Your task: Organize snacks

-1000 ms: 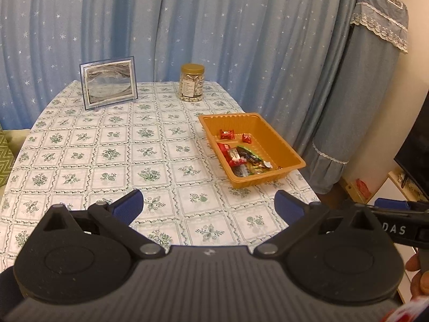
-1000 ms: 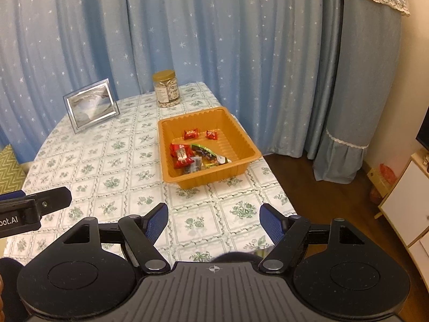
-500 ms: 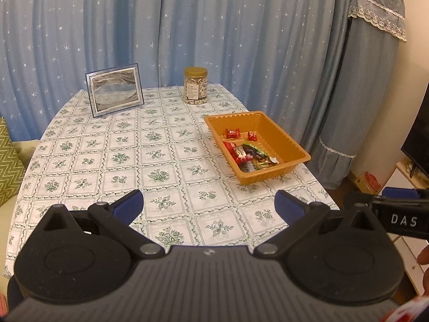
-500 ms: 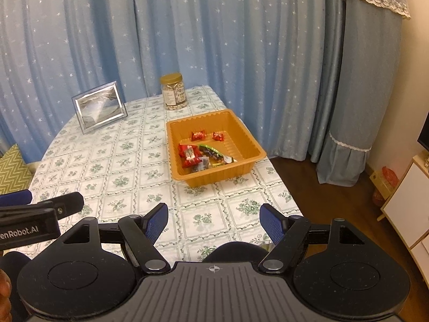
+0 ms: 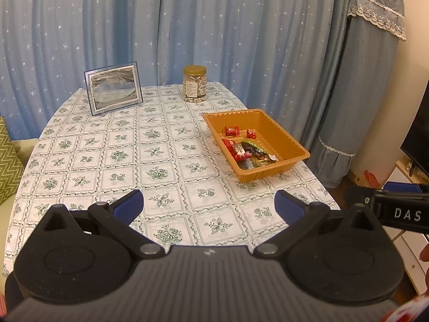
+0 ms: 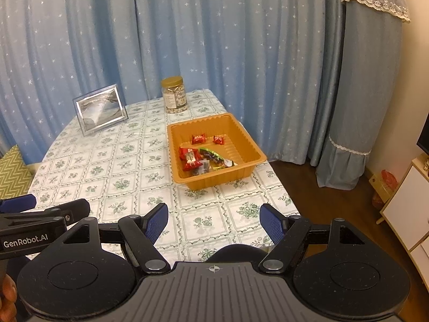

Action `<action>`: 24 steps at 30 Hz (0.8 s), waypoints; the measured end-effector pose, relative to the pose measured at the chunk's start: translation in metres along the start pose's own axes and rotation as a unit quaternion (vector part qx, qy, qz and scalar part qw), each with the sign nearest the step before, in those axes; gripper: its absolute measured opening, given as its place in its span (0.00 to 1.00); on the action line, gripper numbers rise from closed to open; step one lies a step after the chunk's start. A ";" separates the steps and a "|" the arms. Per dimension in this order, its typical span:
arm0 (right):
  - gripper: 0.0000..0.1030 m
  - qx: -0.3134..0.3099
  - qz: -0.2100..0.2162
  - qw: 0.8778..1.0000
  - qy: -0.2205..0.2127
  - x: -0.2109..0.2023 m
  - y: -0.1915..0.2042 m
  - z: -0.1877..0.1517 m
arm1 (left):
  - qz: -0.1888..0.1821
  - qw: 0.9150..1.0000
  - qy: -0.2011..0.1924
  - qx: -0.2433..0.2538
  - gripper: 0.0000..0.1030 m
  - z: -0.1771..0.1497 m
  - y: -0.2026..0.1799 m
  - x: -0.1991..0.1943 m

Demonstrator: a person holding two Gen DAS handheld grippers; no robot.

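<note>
Near the table's right edge sits the orange tray (image 6: pixel 242 139), and inside it the snacks (image 6: pixel 205 158) lie in a loose heap toward its near end, with two small red candies (image 6: pixel 207 139) apart at the far end. Both grippers hover short of the table's near edge, well apart from the tray. The right gripper (image 6: pixel 214 224) has its jaws spread wide with nothing between them, and the left gripper (image 5: pixel 209 206) is just as wide and just as empty (only tablecloth shows through the gap).

What could go wrong? The wrappers look thin and slippery and they overlap, so a pinch into the heap may well catch two at once or skid off the foil. The tray looks light, too; a gripper nudging its wall could shove it toward the right edge, which is close. And the two grippers ride side by side, each visible in the other's view, so reaching for the tray together risks a knock.

Elsewhere, a jar (image 5: pixel 195 83) of nuts stands at the far edge and a picture frame (image 5: pixel 114 90) leans near the far left corner, both clear of any path. Nothing stands between the grippers and the tray.
</note>
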State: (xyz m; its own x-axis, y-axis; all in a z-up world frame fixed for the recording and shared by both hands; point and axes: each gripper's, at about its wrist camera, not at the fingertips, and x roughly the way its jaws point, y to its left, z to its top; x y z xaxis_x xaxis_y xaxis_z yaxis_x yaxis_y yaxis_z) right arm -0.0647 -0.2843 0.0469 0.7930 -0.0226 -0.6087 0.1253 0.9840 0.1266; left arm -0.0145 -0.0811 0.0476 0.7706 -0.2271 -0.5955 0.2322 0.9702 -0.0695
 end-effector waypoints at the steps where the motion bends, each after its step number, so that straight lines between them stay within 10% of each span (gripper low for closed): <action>1: 0.73 0.000 0.000 1.000 0.000 0.000 0.000 0.000 | 0.000 1.000 0.000 0.000 1.00 0.000 0.000 0.000; 24: 0.73 0.001 0.001 1.000 0.000 0.000 -0.001 0.000 | -0.002 1.000 0.002 0.001 1.00 -0.001 0.000 0.001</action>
State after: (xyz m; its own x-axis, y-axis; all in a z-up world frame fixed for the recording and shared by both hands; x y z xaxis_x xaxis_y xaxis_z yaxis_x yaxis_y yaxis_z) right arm -0.0648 -0.2849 0.0474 0.7927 -0.0203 -0.6092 0.1250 0.9836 0.1298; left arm -0.0143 -0.0809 0.0464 0.7672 -0.2311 -0.5983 0.2363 0.9691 -0.0712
